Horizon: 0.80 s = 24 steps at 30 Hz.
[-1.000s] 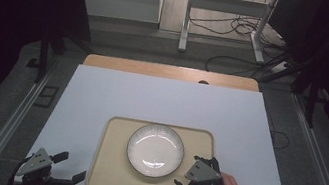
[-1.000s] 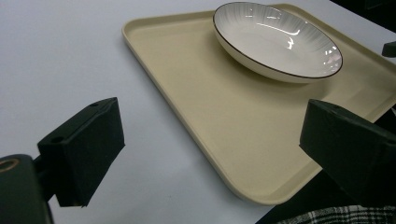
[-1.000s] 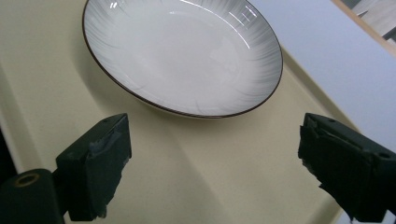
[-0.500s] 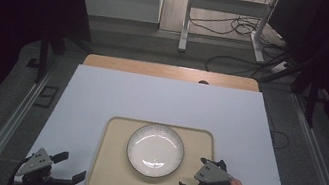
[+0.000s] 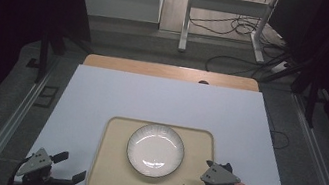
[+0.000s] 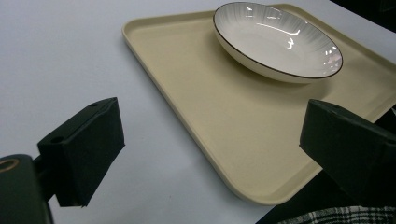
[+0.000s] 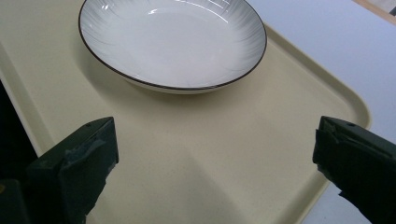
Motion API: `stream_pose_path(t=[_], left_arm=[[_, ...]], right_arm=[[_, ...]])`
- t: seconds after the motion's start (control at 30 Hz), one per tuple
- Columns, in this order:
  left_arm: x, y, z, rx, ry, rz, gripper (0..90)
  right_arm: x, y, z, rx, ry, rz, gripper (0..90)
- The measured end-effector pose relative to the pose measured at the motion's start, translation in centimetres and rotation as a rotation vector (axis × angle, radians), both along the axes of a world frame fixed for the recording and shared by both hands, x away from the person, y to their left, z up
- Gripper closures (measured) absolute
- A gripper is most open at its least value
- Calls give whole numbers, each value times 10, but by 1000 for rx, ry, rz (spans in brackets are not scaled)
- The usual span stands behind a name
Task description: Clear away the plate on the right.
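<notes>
A white shallow plate with a dark rim rests in the middle of a beige tray near the table's front edge. My right gripper hovers over the tray's near right corner, just right of the plate. It is open, its jaws have just been opening, and nothing is between them. The right gripper view has the plate ahead of the gripper, above bare tray. My left gripper stands open at the tray's near left corner. In its own view, the gripper spans the tray's edge, with the plate farther off.
A white sheet covers the table, with a wooden strip at its far edge. Metal rails run along both sides. Cables and a metal stand lie on the floor beyond.
My right gripper has drawn slightly to the right, away from the plate, and its jaws have spread wider. The left gripper has kept still.
</notes>
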State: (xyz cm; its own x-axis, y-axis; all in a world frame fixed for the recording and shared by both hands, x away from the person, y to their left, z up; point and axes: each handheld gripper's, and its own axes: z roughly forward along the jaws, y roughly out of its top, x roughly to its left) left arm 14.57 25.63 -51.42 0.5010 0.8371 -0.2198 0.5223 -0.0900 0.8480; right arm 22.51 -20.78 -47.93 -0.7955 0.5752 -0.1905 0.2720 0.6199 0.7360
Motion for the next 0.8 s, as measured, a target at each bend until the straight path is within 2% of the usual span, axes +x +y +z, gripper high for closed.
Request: stream_pose_path(t=[0.8], left_arm=[[0,0,0,0,1,1,62]], right_arm=[[-4,-25,0,98,35,-51,0]])
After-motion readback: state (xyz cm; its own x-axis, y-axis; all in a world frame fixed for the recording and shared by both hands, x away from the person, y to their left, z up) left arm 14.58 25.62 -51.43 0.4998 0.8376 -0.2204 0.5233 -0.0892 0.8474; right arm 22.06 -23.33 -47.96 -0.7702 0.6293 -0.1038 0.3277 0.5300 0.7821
